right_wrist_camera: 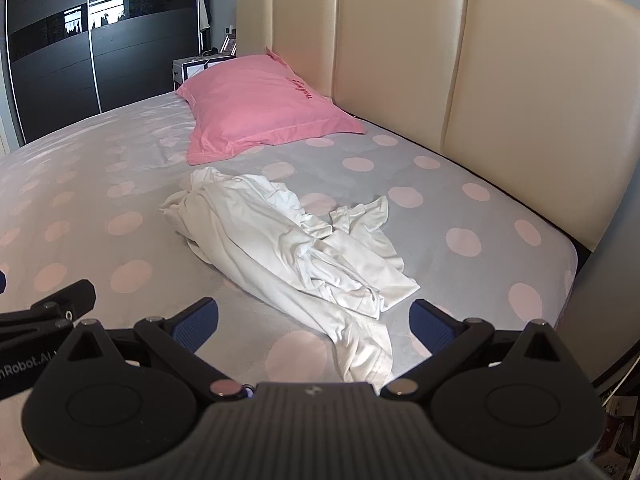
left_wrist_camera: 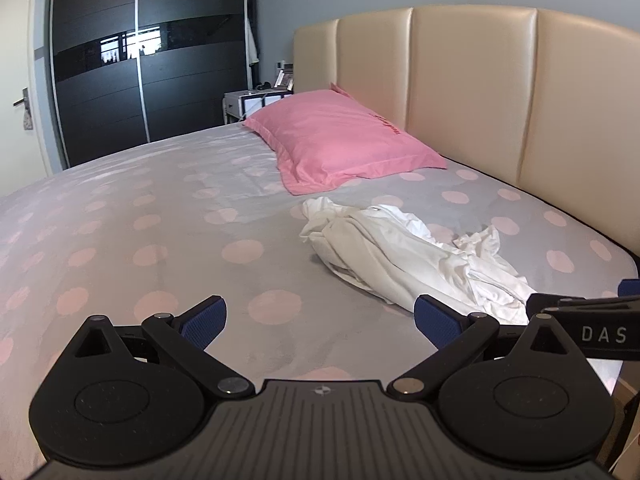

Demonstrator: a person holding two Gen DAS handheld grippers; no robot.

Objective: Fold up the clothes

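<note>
Shirt: a white shirt (right_wrist_camera: 296, 248) lay crumpled on the bed (right_wrist_camera: 100, 184), at 12 o'clock from the right claw (right_wrist_camera: 314, 320).
Left claw (left_wrist_camera: 320, 320): fingers spread wide, holding nothing — shirt at its 1 o'clock.
Right claw: likewise spread and empty.
Pillow (right_wrist_camera: 256, 108): pink, against the headboard (right_wrist_camera: 400, 48).

Garment (right_wrist_camera: 296, 248) crumpled on bed (right_wrist_camera: 100, 184) ahead of right tool (right_wrist_camera: 314, 320), pillow (right_wrist_camera: 256, 108) beyond it, headboard (right_wrist_camera: 460, 80) rightward
</note>
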